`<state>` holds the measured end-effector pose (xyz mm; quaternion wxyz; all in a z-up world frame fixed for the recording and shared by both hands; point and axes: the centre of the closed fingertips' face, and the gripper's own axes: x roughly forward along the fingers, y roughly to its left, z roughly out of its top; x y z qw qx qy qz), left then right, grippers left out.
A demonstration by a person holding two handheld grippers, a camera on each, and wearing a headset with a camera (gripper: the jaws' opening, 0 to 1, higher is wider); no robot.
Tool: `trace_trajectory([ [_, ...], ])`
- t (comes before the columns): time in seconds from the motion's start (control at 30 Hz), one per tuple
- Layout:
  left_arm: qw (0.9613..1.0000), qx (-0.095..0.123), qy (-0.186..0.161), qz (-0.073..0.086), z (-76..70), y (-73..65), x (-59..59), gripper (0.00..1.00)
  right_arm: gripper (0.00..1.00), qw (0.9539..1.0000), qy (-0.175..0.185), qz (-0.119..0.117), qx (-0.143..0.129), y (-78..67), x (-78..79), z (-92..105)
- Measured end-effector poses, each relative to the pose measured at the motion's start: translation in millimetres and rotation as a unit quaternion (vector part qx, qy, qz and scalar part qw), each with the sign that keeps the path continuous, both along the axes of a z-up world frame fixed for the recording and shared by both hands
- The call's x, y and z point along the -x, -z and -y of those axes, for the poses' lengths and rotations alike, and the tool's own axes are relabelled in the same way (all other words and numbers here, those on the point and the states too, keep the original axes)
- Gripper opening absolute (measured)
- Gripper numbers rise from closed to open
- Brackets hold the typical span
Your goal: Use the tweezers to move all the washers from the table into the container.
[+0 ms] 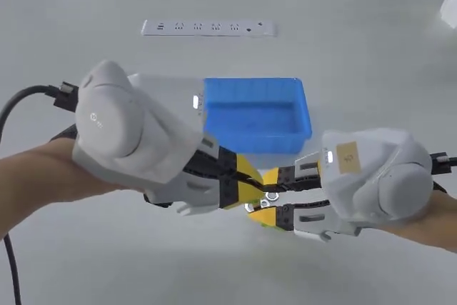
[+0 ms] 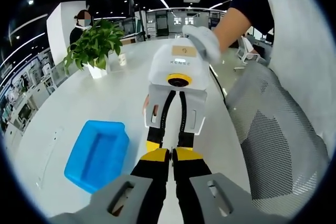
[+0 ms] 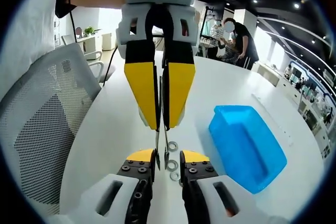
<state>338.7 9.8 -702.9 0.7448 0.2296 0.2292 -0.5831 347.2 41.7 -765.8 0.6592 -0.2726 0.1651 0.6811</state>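
White desk [image 1: 214, 262] below: my left tool [image 2: 172, 153] holds the tweezers [image 3: 167, 148] over the washers [image 3: 172, 165]. My right tool [image 3: 168, 155] sits narrow around their ends; squeezing, I cannot tell.

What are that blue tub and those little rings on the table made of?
The blue container looks like moulded plastic: one even colour, a soft dull sheen and rounded corners. The washers look like metal: thin flat rings with a pale silvery glint, though they are too small to be sure.
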Motion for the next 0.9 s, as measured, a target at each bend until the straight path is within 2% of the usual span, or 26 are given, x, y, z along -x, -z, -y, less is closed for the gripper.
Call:
trace_trajectory([
  [0.27, 0.9999, -0.015, -0.007, 0.004, -7.6, 3.8, -4.7, 0.06, 0.18, 1.0, -0.002, -0.006, -0.001, 3.4, -0.4, -5.1],
  [0.47, 0.9999, -0.012, -0.006, 0.008, -8.1, 3.5, -7.9, 0.06, 0.17, 1.0, 0.002, -0.008, -0.002, 5.2, -2.9, -6.8],
  [0.67, 0.9997, -0.025, -0.005, 0.007, -12.3, 9.7, -9.3, 0.06, 0.17, 0.9999, 0.006, -0.009, 0.0, 6.9, -5.0, -6.3],
  [0.9, 0.9996, -0.023, -0.008, 0.014, -13.3, 9.2, -13.1, 0.06, 0.17, 0.9999, 0.006, -0.012, 0.002, 8.8, -4.2, -6.6],
])
